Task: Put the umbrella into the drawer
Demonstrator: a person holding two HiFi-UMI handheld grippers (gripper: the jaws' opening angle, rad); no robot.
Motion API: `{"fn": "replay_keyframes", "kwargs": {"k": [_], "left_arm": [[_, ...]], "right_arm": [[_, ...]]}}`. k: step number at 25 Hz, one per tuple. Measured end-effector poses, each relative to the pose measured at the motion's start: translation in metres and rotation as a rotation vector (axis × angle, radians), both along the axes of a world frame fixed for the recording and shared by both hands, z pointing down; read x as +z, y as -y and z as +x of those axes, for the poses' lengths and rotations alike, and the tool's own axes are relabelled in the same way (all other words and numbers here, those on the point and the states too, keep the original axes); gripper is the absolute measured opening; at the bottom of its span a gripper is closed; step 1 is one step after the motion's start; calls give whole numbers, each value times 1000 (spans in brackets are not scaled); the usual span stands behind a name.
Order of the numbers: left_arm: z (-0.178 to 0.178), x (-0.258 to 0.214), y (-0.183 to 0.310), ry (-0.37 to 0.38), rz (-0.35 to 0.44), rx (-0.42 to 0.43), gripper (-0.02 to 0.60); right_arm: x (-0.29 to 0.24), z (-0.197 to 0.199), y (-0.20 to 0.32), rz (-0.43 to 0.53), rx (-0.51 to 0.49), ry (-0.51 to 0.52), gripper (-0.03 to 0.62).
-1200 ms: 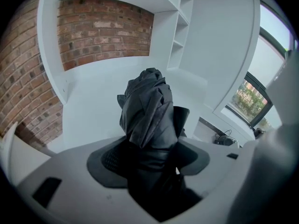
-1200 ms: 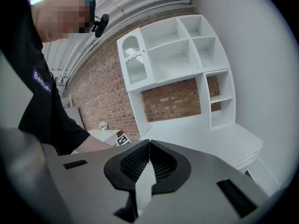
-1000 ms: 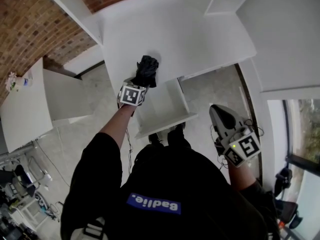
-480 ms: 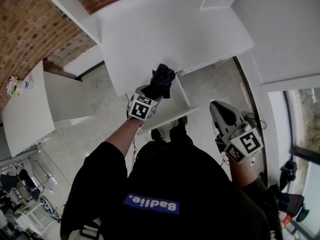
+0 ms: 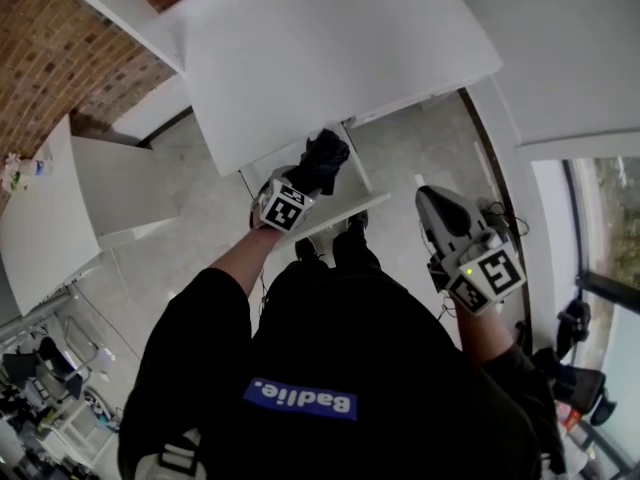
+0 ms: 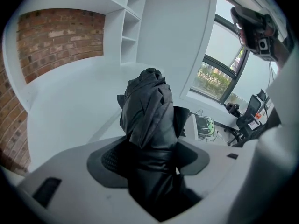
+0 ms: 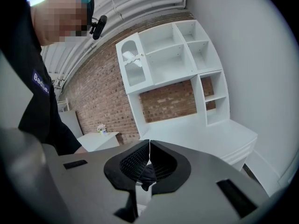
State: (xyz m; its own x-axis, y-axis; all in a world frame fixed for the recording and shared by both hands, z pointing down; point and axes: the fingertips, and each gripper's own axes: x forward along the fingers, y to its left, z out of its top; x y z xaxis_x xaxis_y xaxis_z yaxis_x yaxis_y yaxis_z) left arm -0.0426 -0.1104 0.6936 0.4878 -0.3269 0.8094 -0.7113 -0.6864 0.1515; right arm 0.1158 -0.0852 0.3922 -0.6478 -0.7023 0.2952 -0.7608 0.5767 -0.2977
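- Swung across in the past second, the left hand-held gripper [image 5: 308, 180] has carried the black folded fabric umbrella [image 5: 325, 156] away from the edge of the broad white counter [image 5: 320, 48]. We now see it out over the open white drawer [image 5: 362, 208].
- We see the umbrella held in the air above the drawer's inside, its bunched end pointing away from the person.
- In the left gripper view, the jaws are clamped on the lower part of the umbrella. The creased black fabric stands out well past the pads.
- The drawer is pulled out from under the counter toward the person, with its front panel just beside the person's dark shoes [image 5: 352, 230].
- The right hand-held gripper [image 5: 432, 203] hangs at the person's right side, well apart from the drawer and about where it was a second ago. In its own view we find the jaws pressed tip to tip and gripping nothing.
- A red brick wall [image 5: 90, 58] runs behind the counter, and a pale floor [image 5: 190, 188] lies to the drawer's left.
- The right gripper view also takes in a tall white shelf unit [image 7: 173, 64] standing against that brickwork.
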Motion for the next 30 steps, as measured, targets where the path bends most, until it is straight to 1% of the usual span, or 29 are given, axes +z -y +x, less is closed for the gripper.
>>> {"fn": "replay_keyframes", "kwargs": {"k": [3,6,9,12,15,19,21,24,26,30], "left_arm": [[2,19,-3,21,-24,11,275],[5,48,-4,22,-54,19,275],[2,68,1,57,-73,16,275],[5,90,2,75,-110,20,276],[3,119,5,97,-148,1,276],[1,147,10,127,-185,-29,276],[1,161,11,143,-202,-40,276],[-2,182,12,167,-228,-71,278],[-3,193,12,181,-240,-91,278],[-6,209,12,205,-249,-103,278]], "right_arm": [[4,1,2,-12,-1,6,31],[11,2,6,-23,-13,-13,31],[18,5,11,-35,-14,-42,31],[23,8,16,-50,-10,-41,31],[32,13,19,-77,-9,-47,31],[45,30,22,-121,3,-116,31],[50,36,26,-130,4,-132,31],[58,40,30,-142,1,-141,31],[61,39,32,-144,-3,-126,31],[69,47,32,-167,5,-135,31]]}}
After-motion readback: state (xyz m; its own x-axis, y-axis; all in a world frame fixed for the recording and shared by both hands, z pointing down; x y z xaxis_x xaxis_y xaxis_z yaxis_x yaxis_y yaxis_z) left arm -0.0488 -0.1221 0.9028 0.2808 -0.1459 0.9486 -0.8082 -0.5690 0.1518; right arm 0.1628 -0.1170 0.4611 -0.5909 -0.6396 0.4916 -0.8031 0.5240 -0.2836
